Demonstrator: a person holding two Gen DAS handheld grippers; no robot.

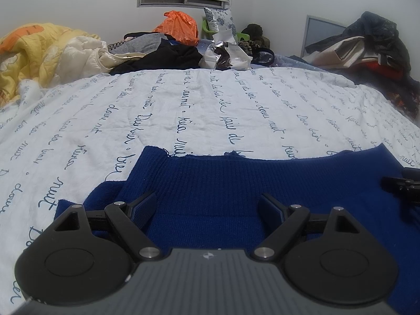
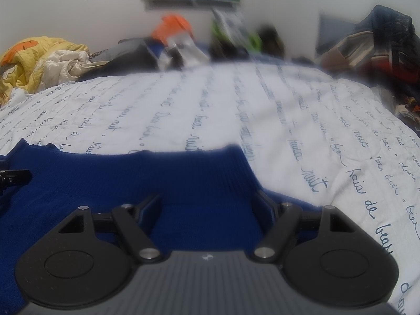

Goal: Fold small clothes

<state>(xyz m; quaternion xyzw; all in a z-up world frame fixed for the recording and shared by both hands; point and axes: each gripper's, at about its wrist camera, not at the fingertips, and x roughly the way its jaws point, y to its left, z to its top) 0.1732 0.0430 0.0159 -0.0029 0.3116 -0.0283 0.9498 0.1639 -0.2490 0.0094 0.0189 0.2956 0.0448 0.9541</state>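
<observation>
Two hand-held grippers, the left gripper point(image 1: 207, 206) and the right gripper point(image 2: 207, 204), hover with jaws spread wide and holding nothing over a blue knit garment point(image 1: 223, 183) lying flat on a bed. It rests on a white quilt point(image 1: 183, 110) printed with script. Piled clothes point(image 1: 168, 52) line the far edge.

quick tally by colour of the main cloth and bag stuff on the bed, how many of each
Blue: 1, the knit garment under both open grippers, left gripper and right gripper
White with writing: 1, the bed cover
Yellow: 1, the quilt
Orange: 1, the plastic bag
Black: 1, the crumpled garment
Total: 5
</observation>
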